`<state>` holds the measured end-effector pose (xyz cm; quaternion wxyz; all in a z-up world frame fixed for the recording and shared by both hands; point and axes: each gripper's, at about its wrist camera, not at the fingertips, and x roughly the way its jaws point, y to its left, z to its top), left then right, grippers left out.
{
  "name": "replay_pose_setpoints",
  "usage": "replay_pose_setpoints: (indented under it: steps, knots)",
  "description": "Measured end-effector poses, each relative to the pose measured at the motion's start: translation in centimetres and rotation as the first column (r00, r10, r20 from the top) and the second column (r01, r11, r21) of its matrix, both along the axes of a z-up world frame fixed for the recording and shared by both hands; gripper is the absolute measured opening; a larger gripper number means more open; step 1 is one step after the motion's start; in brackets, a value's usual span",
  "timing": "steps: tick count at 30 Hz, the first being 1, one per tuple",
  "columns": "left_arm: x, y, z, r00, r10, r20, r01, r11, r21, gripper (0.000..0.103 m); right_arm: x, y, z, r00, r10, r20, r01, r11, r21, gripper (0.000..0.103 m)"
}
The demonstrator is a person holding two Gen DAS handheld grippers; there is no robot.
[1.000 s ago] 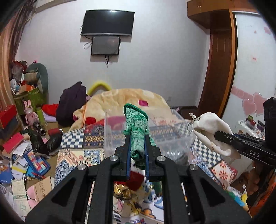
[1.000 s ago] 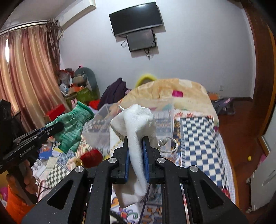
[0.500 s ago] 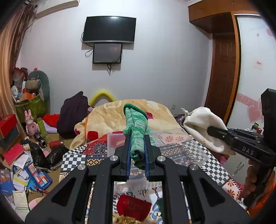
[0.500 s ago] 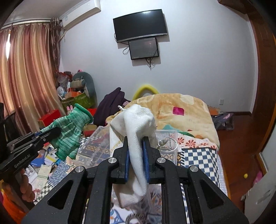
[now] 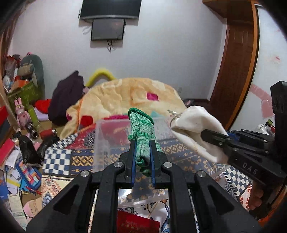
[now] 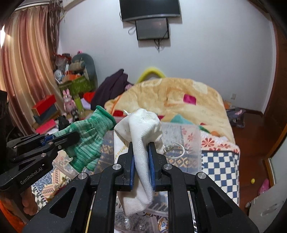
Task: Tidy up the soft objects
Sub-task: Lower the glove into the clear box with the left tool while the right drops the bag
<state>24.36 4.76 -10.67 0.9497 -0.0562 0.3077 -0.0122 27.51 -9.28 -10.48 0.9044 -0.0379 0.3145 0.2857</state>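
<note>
My left gripper (image 5: 142,143) is shut on a green knitted glove (image 5: 140,129), held above a clear plastic bin (image 5: 102,139) on the patterned bed. My right gripper (image 6: 140,145) is shut on a white cloth pouch (image 6: 141,125) with a metal ring (image 6: 174,150), also over the clear bin (image 6: 190,136). In the left wrist view the right gripper (image 5: 209,134) holds the pouch (image 5: 193,123) at the right. In the right wrist view the left gripper (image 6: 70,138) holds the glove (image 6: 89,136) at the left.
A yellow blanket (image 5: 125,96) is heaped behind the bin. A red packet (image 5: 136,223) lies on the bed near me. Toys, boxes and papers (image 5: 16,161) clutter the floor at the left. A wooden door (image 5: 236,71) stands at the right, a TV (image 5: 109,9) on the wall.
Both grippers first rose, then came back down toward the bin, which now fills more of both views. Both still hold their items.
</note>
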Motion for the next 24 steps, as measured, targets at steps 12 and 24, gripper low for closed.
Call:
replay_pose_setpoints:
  steps: [12,24]
  knots:
    - [2.8,0.0,-2.8,0.992,-0.009,-0.123,0.011,1.0,0.014,0.012,1.0,1.2,-2.7,0.995,0.017,-0.096,-0.026,0.995,-0.093,0.013]
    - [-0.1,-0.2,-0.4,0.995,-0.028,-0.092,0.029,1.0,0.004,0.038,-1.2,-0.6,0.3,1.0,0.009,-0.028,-0.01,0.999,-0.053,0.057]
